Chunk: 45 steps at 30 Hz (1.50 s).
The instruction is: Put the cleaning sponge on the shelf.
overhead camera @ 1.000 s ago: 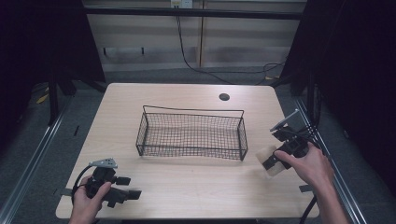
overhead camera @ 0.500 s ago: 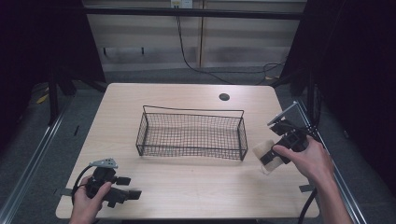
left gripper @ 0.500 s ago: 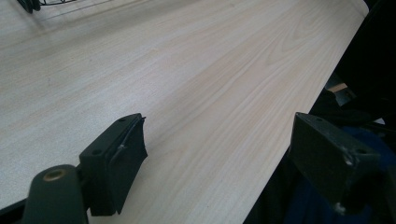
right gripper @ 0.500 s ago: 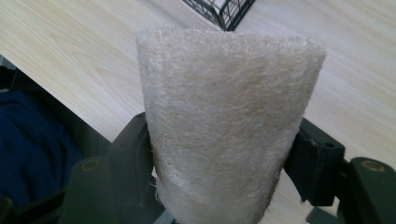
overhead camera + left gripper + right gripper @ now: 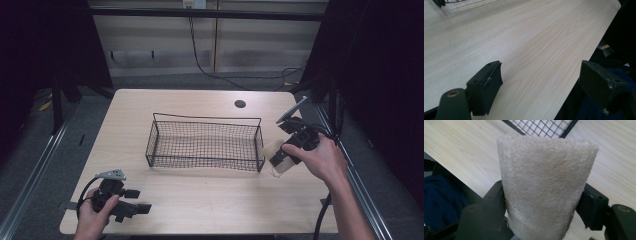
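Holding a loofah pad [image 5: 544, 187] clamped in my right gripper [image 5: 284, 156], wire basket [image 5: 205, 145] just left; left gripper [image 5: 549, 87] jaws apart.

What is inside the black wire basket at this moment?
The wire basket holds nothing; the table shows through its mesh. The pale fibrous pad is outside, beside its right end, clamped in the right gripper.

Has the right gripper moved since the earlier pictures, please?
Yes. The right gripper, shut on the sponge, has shifted toward the basket and away from the table's right edge.
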Tool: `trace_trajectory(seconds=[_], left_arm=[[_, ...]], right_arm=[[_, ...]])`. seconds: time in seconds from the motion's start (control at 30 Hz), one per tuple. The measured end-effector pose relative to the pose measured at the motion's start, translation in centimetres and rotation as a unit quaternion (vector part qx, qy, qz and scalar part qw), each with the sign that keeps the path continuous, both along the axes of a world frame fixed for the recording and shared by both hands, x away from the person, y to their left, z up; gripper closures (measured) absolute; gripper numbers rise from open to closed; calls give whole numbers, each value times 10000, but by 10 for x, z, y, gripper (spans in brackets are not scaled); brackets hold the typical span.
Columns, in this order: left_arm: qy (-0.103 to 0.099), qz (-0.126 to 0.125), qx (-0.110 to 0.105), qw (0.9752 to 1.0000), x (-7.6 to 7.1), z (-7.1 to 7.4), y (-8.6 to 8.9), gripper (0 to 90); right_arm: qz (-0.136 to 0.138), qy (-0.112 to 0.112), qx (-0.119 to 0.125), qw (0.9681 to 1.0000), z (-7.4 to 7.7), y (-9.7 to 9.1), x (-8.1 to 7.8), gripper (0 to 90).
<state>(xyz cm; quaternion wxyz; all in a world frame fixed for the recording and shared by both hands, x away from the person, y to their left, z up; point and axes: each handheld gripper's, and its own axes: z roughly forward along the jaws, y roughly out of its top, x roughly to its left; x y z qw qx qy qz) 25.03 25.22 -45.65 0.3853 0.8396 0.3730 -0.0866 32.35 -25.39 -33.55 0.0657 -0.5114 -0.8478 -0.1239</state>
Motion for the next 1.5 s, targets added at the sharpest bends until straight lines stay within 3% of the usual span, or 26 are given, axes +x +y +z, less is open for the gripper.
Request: trace_trajectory(seconds=[0.33, 0.63, 0.9, 1.13, 1.5], left_arm=[[18, -6, -28, 10000, 0, 0, 1, 184], [21, -9, -27, 10000, 0, 0, 1, 184], [27, 1, -36, 10000, 0, 0, 1, 184], [18, -10, -35, 10000, 0, 1, 1, 184], [-1, -30, -29, 10000, 0, 1, 1, 184]], right_arm=[[32, 97, -137, 9999, 4, 17, 19, 318], [-83, 102, -134, 9998, 8, 26, 31, 319], [-164, 97, -273, 9994, 11, 38, 43, 319], [-254, 129, -234, 9993, 8, 45, 51, 319], [-620, 196, -104, 9978, 3, 50, 63, 319]])
